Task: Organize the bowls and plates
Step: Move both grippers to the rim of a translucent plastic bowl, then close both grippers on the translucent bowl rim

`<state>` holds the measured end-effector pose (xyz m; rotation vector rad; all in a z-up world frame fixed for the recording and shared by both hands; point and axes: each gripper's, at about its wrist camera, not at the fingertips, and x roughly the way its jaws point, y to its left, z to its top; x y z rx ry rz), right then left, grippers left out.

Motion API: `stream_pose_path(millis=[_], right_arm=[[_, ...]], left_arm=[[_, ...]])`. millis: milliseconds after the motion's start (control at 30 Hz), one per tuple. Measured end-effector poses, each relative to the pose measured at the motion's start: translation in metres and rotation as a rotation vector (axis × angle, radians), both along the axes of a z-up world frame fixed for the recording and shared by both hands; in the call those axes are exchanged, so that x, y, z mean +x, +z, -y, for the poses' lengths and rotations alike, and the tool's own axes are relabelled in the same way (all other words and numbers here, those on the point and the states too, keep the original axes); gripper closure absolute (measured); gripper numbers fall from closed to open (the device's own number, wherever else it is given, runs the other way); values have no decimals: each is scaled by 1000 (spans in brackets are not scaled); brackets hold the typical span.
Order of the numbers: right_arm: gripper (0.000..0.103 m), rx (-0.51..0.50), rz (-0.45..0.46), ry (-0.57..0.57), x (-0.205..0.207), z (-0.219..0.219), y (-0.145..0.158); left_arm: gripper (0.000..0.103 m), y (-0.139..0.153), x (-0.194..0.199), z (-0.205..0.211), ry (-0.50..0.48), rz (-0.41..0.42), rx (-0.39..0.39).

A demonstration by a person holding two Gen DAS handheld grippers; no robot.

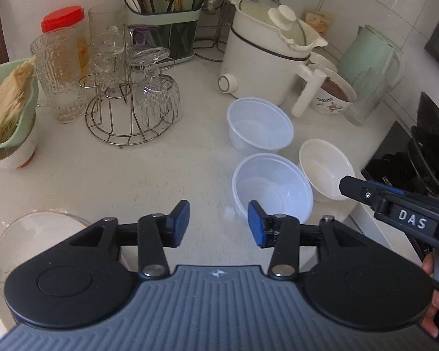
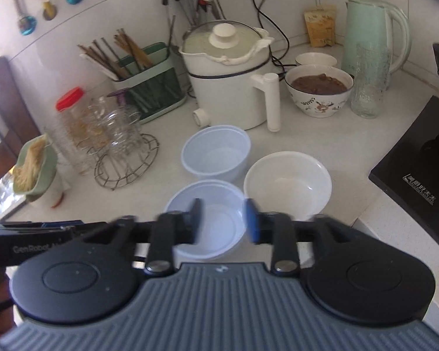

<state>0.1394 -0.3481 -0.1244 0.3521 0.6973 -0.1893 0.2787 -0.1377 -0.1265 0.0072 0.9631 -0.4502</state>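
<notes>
Two clear plastic bowls and a white bowl stand on the white counter. In the left wrist view the near plastic bowl lies just beyond my left gripper, which is open with nothing between its fingers. The far plastic bowl and white bowl sit behind, and a plate lies at lower left. My right gripper reaches in over the white bowl. In the right wrist view my right gripper is open above the near plastic bowl, beside the white bowl and the far plastic bowl.
A white electric pot, a patterned bowl of brown food, a tall glass and a green kettle line the back. A wire rack of glasses and a red-lidded jar stand left. A black stove is on the right.
</notes>
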Motion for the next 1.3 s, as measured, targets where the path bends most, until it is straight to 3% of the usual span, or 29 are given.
stream_pose_path(millis=[400,600,733,867,967,1033,1067,1100,1300], right_arm=[[49,241,-111,11,39,30,-39],[49,239,-180,-13,46,37,-46],[49,289,-227,-34,43,45,-52],[50,362,-268,-51,44,52,-66],[54,400,-290,-51,46,53,-76],[64,426,-305,-47,48,54,-82],[75,439,-310,-42,49,54,-84],[82,447,-313,-38,50,53,-86],[85,458,-315,-18,56,52,-89]], left_arm=[[49,-30,62,20,23,-151,-47],[50,-43,74,35,-5,-223,-68],[50,-52,79,43,-21,-268,-70],[59,-60,81,54,-44,-293,-46],[78,-65,82,58,-43,-300,-27],[85,-67,81,60,-42,-302,-19],[91,-69,82,60,-40,-314,-26],[92,-71,82,59,-37,-331,-39],[94,-67,82,53,-23,-321,-38]])
